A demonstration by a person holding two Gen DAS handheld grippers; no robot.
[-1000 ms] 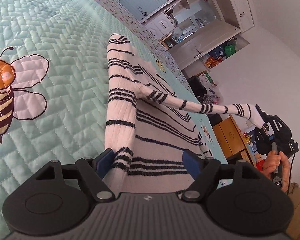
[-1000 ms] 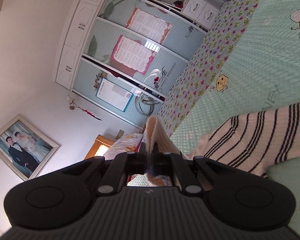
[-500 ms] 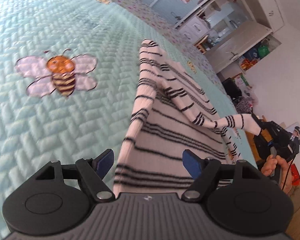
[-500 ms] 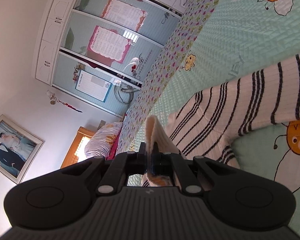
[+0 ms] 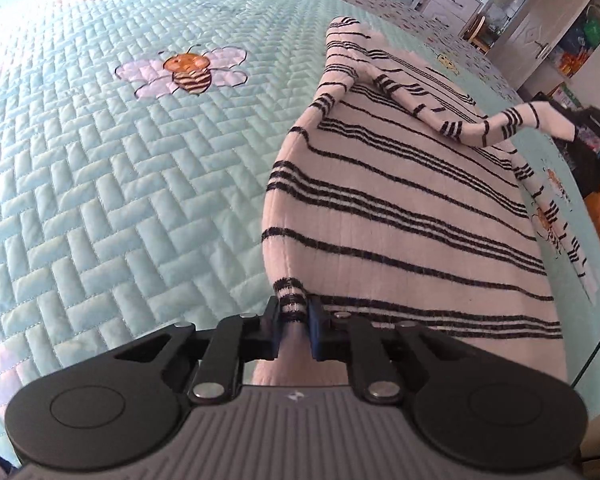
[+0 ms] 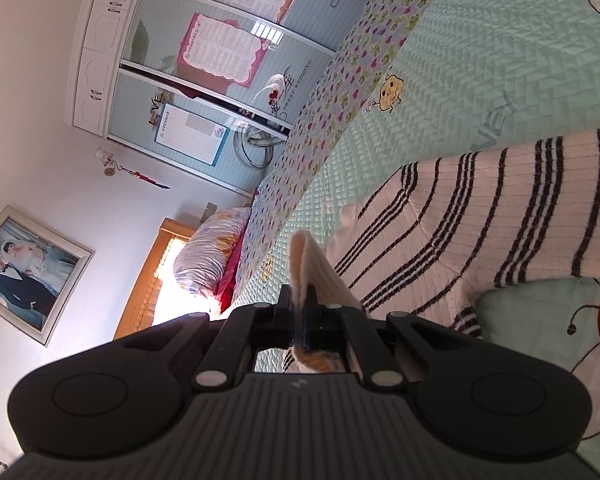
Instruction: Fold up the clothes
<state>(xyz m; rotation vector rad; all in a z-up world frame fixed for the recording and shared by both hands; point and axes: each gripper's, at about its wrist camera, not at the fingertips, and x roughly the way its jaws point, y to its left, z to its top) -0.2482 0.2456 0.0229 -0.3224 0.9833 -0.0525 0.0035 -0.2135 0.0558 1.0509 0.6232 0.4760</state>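
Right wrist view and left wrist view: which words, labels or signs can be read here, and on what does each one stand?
"SWEET WEDDING": on the wardrobe door, beside a large character.
"LOVE": decal on the wardrobe door, lower down.
"VEY": stitched on the green quilt; the start is hidden by the striped sweater.
Pink poster and blue-framed sheet: print too small to read.
Left wrist view: nothing legible.

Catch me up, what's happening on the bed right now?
A person with two handheld grippers is folding a white knit sweater with black stripes spread on a mint quilted bedspread with bee prints. The left gripper is shut on the striped cuff of one sleeve at the sweater's near edge. The right gripper is shut on the white cuff of the other sleeve, held lifted over the sweater's body. The fold is not yet laid down.
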